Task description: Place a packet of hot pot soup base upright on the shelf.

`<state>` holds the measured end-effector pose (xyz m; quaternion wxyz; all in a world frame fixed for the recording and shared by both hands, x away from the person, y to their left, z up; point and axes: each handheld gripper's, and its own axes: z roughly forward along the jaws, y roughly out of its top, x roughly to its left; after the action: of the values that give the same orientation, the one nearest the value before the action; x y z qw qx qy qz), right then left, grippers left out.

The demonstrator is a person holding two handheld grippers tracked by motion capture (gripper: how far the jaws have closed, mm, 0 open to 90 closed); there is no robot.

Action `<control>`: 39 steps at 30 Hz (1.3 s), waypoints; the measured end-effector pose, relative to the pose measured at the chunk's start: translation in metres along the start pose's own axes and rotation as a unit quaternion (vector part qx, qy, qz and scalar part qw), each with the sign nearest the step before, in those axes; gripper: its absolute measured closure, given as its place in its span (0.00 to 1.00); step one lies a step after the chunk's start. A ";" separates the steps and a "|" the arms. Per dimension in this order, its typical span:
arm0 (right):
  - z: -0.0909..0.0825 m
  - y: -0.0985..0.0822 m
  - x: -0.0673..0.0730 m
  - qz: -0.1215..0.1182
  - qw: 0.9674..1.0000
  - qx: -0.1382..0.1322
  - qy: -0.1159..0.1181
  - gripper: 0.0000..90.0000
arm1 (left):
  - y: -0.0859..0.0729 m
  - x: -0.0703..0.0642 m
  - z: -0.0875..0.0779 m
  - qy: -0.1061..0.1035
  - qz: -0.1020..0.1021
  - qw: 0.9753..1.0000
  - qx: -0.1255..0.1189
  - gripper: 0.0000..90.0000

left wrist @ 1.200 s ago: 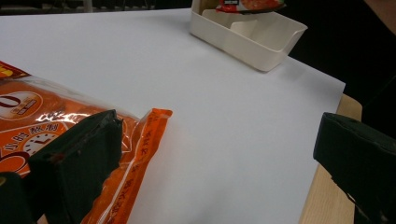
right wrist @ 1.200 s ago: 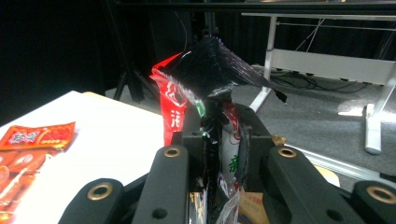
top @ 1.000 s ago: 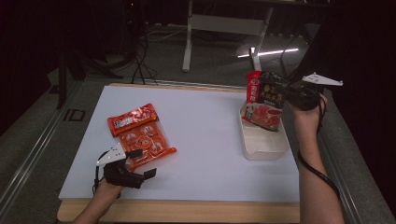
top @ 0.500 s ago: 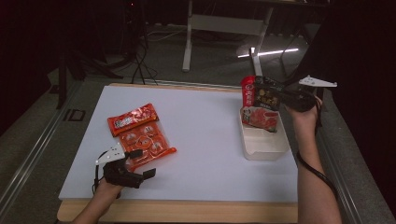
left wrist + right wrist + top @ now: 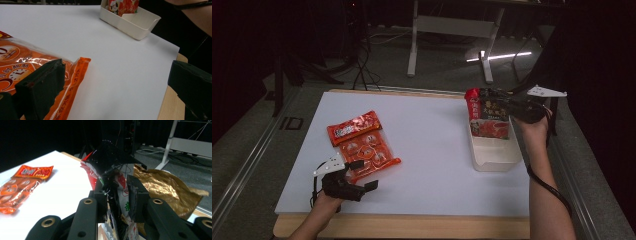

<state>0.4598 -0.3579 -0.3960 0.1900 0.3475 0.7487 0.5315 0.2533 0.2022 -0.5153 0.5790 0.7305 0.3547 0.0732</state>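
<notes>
My right gripper (image 5: pixel 499 104) holds a black-and-red snack packet (image 5: pixel 486 117) upright by its top edge, its lower end down in the white bin (image 5: pixel 494 155). In the right gripper view the jaws (image 5: pixel 117 192) have just been opening a little, with the crumpled packet (image 5: pixel 110 157) still pinched between the pads. My left gripper (image 5: pixel 364 175) rests open near the table's front left. One of its jaws lies over the corner of an orange packet (image 5: pixel 15 62), and nothing is between the jaws.
A red packet (image 5: pixel 353 125) lies just behind the orange packet (image 5: pixel 367 152). A gold foil bag (image 5: pixel 160 185) sits behind the held packet in the bin. The white table top (image 5: pixel 432 150) ends in a wooden front edge.
The right gripper has sunk with the packet, bringing it lower into the bin and slightly left. The left gripper and the two packets beside it have stayed put.
</notes>
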 end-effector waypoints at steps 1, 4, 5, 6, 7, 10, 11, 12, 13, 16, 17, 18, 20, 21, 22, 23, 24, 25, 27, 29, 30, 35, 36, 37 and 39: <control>-0.001 -0.002 -0.001 0.004 1.000 -0.004 -0.001 0.79 | 0.000 0.000 0.000 0.001 -0.001 1.000 0.000 0.01; -0.006 -0.006 -0.005 0.010 1.000 -0.014 -0.003 0.79 | 0.000 0.001 0.000 0.000 -0.002 1.000 0.001 0.01; -0.008 -0.008 -0.006 0.013 1.000 -0.015 -0.004 0.78 | 0.000 0.001 0.000 0.001 -0.001 1.000 0.001 0.01; -0.009 -0.009 -0.007 0.013 1.000 -0.015 -0.005 0.78 | 0.000 0.001 0.001 0.002 -0.001 1.000 0.002 0.01; -0.010 -0.011 -0.007 0.014 1.000 -0.011 -0.008 0.78 | 0.000 0.001 0.001 0.002 -0.001 1.000 0.002 0.01; -0.011 -0.024 -0.011 0.022 1.000 0.002 -0.013 0.78 | -0.001 0.001 0.001 0.003 -0.002 1.000 0.003 0.01; -0.013 -0.030 -0.013 0.028 1.000 -0.002 -0.015 0.78 | -0.001 0.001 0.001 0.003 -0.003 1.000 0.002 0.01; -0.016 -0.035 -0.015 0.037 0.999 -0.011 -0.014 0.78 | -0.001 0.001 0.001 0.003 -0.003 1.000 0.002 0.01; -0.018 -0.039 -0.018 0.046 0.999 -0.014 -0.015 0.78 | -0.001 0.001 0.001 0.004 -0.002 1.000 0.003 0.01; -0.026 -0.046 -0.022 0.057 0.998 -0.010 -0.025 0.75 | -0.001 0.001 0.002 0.004 -0.002 1.000 0.003 0.01; -0.027 -0.047 -0.023 0.062 0.998 -0.009 -0.025 0.74 | -0.001 0.001 0.002 0.004 -0.001 1.000 0.004 0.01; -0.029 -0.047 -0.023 0.064 0.998 -0.008 -0.025 0.74 | -0.001 0.001 0.002 0.005 0.000 1.000 0.005 0.01; -0.031 -0.046 -0.021 0.059 0.998 -0.006 -0.034 0.72 | -0.001 0.001 0.003 0.006 0.001 1.000 0.005 0.01; -0.032 -0.044 -0.019 0.055 0.998 -0.003 -0.039 0.70 | -0.001 0.001 0.003 0.006 0.002 1.000 0.005 0.01; -0.033 -0.043 -0.017 0.050 0.998 -0.006 -0.045 0.67 | -0.001 0.001 0.003 0.006 0.003 1.000 0.006 0.01; -0.035 -0.042 -0.016 0.048 0.998 -0.008 -0.047 0.66 | -0.001 0.000 0.002 0.007 0.004 1.000 0.006 0.01; -0.037 -0.040 -0.014 0.047 0.998 -0.005 -0.052 0.63 | -0.001 0.001 0.002 0.007 0.004 1.000 0.005 0.01; -0.038 -0.038 -0.012 0.048 0.997 -0.002 -0.054 0.62 | -0.001 0.001 0.002 0.008 0.005 1.000 0.005 0.01; -0.044 -0.034 -0.008 0.055 0.997 -0.002 -0.061 0.56 | -0.001 0.001 0.002 0.008 0.006 1.000 0.003 0.01; -0.050 -0.030 -0.002 0.058 0.996 -0.010 -0.068 0.53 | 0.000 0.000 0.002 0.011 0.010 1.000 0.004 0.01; -0.053 -0.028 0.000 0.058 0.996 -0.015 -0.068 0.51 | 0.000 0.000 0.002 0.013 0.014 1.000 0.006 0.01; -0.065 -0.019 0.022 0.040 0.995 -0.027 -0.085 0.34 | 0.000 -0.001 0.002 0.024 0.030 0.999 0.006 0.01; -0.067 -0.017 0.027 0.035 0.995 -0.032 -0.086 0.30 | 0.000 -0.001 0.003 0.027 0.034 0.999 0.007 0.01; -0.070 -0.016 0.032 0.029 0.995 -0.040 -0.090 0.26 | 0.000 -0.001 0.003 0.029 0.035 0.999 0.007 0.01; -0.075 -0.014 0.041 0.027 0.995 -0.055 -0.076 0.18 | 0.000 -0.001 0.002 0.033 0.031 0.999 0.007 0.01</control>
<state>0.3785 -0.3807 -0.3783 0.2511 0.3965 0.6916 0.5491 0.2537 0.1999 -0.5154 0.5592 0.7425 0.3512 0.1125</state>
